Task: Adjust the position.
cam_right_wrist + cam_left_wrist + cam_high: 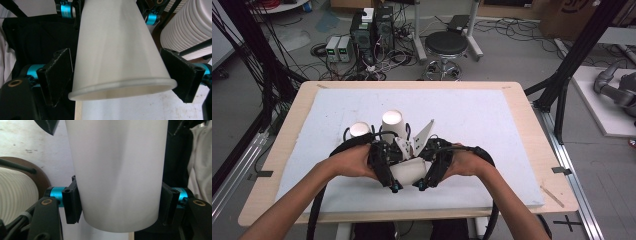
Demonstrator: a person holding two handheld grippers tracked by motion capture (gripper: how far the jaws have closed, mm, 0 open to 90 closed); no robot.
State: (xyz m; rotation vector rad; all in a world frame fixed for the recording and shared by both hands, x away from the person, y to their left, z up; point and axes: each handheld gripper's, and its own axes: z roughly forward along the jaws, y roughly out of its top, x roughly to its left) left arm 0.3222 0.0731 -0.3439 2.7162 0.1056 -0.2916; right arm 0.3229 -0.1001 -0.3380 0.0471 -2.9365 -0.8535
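The paper cup (408, 171) is plain white – no print; beside it, the cup stacks (393, 122) are white with fine ribbed rings. Gripper jaws around the cup are black with turquoise metal collars – the mat (472, 120) beneath is pale blue-white, on a light wood table (532, 130)

Black left gripper (384, 167) and right gripper (432, 167), blue collars, brass screws, black cables, bare forearms
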